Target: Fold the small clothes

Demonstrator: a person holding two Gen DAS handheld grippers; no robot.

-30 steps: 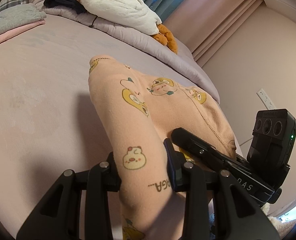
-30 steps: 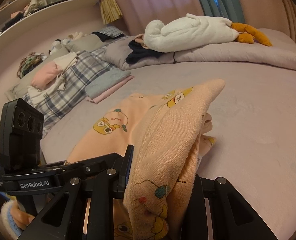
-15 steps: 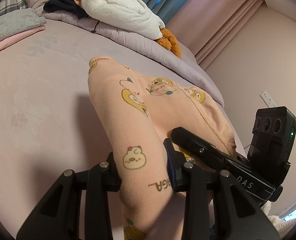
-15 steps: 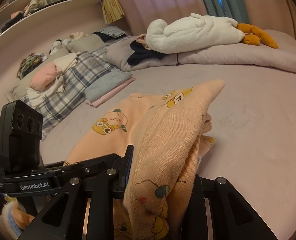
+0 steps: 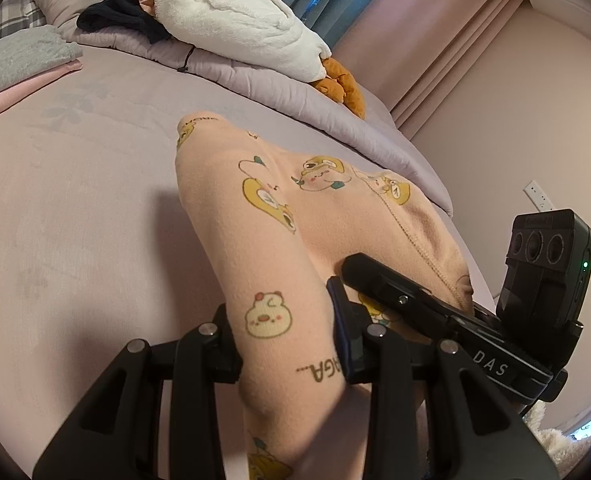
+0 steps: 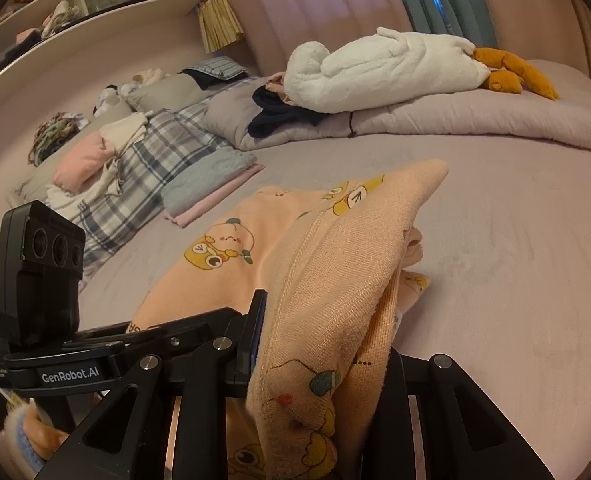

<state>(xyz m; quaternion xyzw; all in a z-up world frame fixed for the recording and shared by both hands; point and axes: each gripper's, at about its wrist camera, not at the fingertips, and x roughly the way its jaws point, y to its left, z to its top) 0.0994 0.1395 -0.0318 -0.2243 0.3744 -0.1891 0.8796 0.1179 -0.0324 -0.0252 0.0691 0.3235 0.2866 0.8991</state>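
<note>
Peach printed garment (image 5: 335,216): we hold it bunched, left gripper (image 5: 285,334) and right gripper (image 6: 319,360) each clamped on an edge. We judge this keeps its near edge raised off the bed (image 6: 515,240) for folding over.

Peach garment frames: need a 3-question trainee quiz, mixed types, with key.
1. True or false: only the left claw is clamped on the peach printed garment.
2. What lies on the folded lilac quilt at the far side of the bed?
A. a white plush toy with orange feet
B. a laptop
C. a stack of books
3. In the right wrist view, which colour is the top layer of the small folded stack beside the plaid bedding?

Key
1. False: the right claw grips it too.
2. A: the white plush toy.
3. Grey-blue, over a pink layer.
</note>
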